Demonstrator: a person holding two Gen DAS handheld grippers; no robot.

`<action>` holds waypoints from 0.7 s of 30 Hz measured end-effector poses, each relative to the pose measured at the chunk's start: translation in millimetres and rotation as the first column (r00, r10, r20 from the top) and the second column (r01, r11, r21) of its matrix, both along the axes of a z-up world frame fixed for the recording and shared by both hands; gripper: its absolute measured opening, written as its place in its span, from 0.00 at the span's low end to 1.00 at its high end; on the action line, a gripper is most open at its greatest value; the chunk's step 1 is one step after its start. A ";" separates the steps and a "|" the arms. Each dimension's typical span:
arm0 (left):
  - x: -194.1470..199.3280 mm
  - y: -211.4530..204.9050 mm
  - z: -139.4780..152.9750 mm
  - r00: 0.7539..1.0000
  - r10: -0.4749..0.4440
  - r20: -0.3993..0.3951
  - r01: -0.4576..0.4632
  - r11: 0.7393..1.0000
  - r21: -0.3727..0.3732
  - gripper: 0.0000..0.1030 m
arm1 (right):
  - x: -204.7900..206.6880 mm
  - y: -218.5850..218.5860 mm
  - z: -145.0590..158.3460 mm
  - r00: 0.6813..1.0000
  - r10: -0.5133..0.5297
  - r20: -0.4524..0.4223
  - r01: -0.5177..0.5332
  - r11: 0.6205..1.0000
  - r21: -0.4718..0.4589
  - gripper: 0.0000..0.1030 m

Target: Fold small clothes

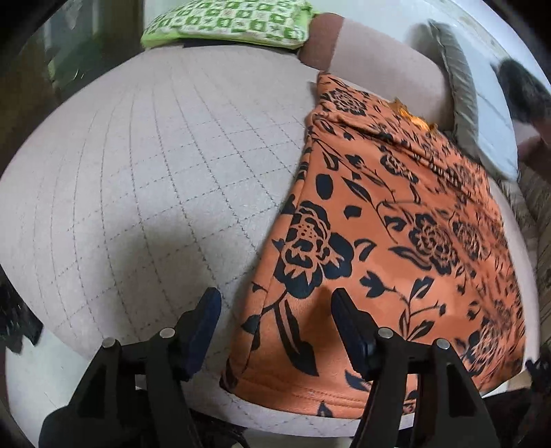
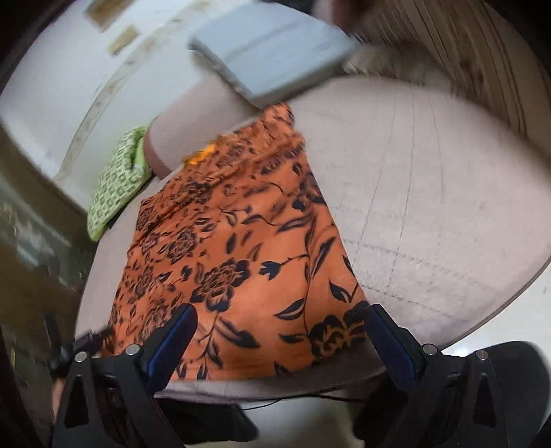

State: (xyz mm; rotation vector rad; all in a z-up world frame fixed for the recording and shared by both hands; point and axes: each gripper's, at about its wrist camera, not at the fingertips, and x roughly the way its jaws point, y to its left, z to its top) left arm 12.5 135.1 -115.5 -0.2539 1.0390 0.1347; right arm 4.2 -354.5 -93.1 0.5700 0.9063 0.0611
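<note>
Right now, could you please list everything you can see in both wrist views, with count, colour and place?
garment: one, orange with black flowers, spread flat on the mat's right part in the left view.
quilted mat: one, pale grey, under the garment.
cushion: one, green-and-white check, at the mat's far edge.
bolster: one, beige with a brown end, behind the garment.
pillow: one, pale blue-grey, beyond the bolster, blurred.
left gripper: one, black, open over the garment's near left edge.
right gripper: one, black, open above the near hem.

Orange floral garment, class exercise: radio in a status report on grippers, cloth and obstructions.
Left gripper open, right gripper open, nothing held. Orange floral garment flat on quilted cushion. Green pillow at far edge, clear of cloth.
</note>
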 end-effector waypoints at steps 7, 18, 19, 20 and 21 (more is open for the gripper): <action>-7.4 4.5 2.7 1.000 -0.002 0.011 0.002 0.999 -0.037 0.42 | 20.9 -11.1 -19.1 0.998 0.022 -0.051 -0.018 0.998 0.068 0.61; -5.3 -4.5 0.8 0.997 -0.075 -0.005 0.074 0.994 -0.080 0.84 | 24.9 -13.0 -18.0 0.997 0.002 -0.075 0.000 1.000 0.019 0.77; -5.7 -10.7 -0.2 0.997 -0.076 -0.016 0.076 0.997 -0.034 0.84 | 24.6 -13.7 -17.4 0.997 -0.008 -0.079 0.009 1.000 0.009 0.77; -5.5 -16.3 -1.7 0.996 -0.086 -0.019 0.086 0.996 0.015 0.84 | 23.8 -15.6 -17.6 0.997 -0.019 -0.080 0.020 1.000 0.009 0.77; -4.8 -19.6 -3.5 0.995 -0.093 -0.022 0.094 0.995 0.044 0.76 | 23.4 -18.1 -18.6 0.996 -0.028 -0.081 0.030 0.999 0.016 0.77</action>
